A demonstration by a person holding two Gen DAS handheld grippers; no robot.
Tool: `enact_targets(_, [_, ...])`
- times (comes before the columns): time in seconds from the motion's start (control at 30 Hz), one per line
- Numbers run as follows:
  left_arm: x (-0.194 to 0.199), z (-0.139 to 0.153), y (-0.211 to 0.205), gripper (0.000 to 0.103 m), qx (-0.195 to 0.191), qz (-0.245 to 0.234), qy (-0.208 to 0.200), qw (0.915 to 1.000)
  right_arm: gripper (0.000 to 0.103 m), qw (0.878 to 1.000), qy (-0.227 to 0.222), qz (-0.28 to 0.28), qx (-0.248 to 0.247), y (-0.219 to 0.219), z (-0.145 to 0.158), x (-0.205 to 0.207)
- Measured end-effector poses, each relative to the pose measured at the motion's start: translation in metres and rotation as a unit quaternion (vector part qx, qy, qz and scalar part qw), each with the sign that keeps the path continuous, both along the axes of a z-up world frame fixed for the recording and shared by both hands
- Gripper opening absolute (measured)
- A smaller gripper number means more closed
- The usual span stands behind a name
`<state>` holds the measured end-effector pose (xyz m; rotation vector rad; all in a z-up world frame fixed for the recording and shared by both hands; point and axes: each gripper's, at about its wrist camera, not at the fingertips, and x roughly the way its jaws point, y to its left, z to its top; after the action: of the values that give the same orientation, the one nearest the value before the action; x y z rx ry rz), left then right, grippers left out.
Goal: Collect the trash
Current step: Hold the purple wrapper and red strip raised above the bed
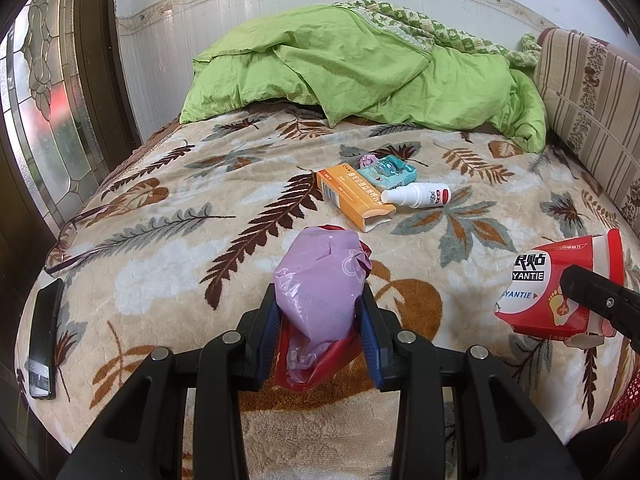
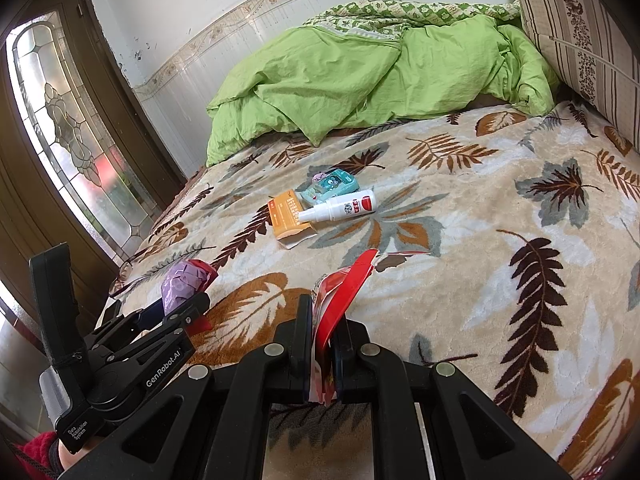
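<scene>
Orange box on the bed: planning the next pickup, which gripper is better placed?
Neither is free. Left gripper clamps the purple bag; right gripper clamps a red packet. The orange box lies ahead of the left.

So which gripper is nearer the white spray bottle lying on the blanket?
Hard to call; perhaps the right. The right gripper, shut on a red packet, sits back from the white spray bottle. The left gripper, clamping a purple bag, is held back similarly.

Black tool (image 1: pixel 318 320), blue pads (image 1: pixel 370 340)
</scene>
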<state>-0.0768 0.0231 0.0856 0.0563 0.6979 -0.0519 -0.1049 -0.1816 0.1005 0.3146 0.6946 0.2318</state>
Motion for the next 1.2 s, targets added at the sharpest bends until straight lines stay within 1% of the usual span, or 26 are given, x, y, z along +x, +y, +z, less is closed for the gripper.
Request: enact_targets(1.2, [-0.0004,-0.0008,-0.0012,0.036,-0.001,-0.006,0.009,0.9999,0.009,1.000,-0.003,-0.004,-0.005,-0.0003,0.0014,-0.0031])
